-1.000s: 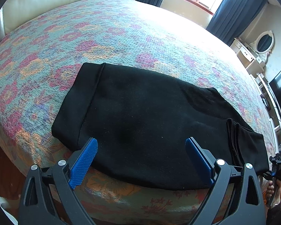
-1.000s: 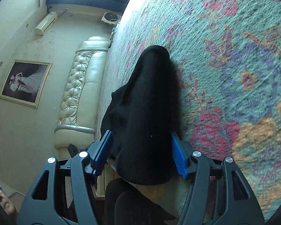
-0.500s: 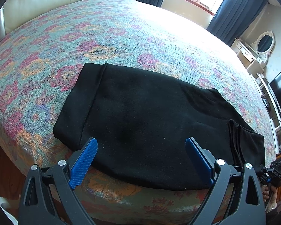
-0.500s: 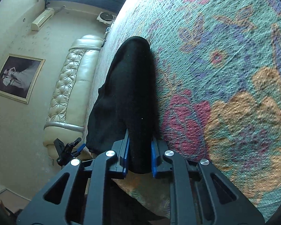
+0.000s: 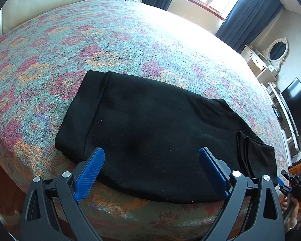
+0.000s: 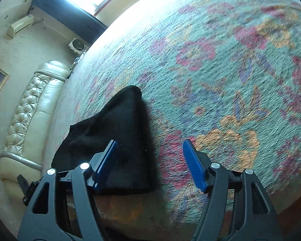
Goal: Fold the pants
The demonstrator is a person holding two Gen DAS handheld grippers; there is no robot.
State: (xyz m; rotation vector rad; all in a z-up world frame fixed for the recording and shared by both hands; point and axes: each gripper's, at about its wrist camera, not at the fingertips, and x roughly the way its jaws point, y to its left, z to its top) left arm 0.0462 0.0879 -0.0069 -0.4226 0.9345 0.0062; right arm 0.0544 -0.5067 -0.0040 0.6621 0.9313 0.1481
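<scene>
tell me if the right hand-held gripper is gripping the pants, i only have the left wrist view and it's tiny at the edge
Observer: No. The right hand-held gripper has jaws that have just been opening, and neither pad presses on the pants.
Operator: any cloth between the jaws
Observer: The edge of the narrow end shows in the gap, but it lies on the bed below the pads.
Operator: is that end bunched up
Observer: Mostly flat. In the right wrist view one crease stands up on its left side.
</scene>
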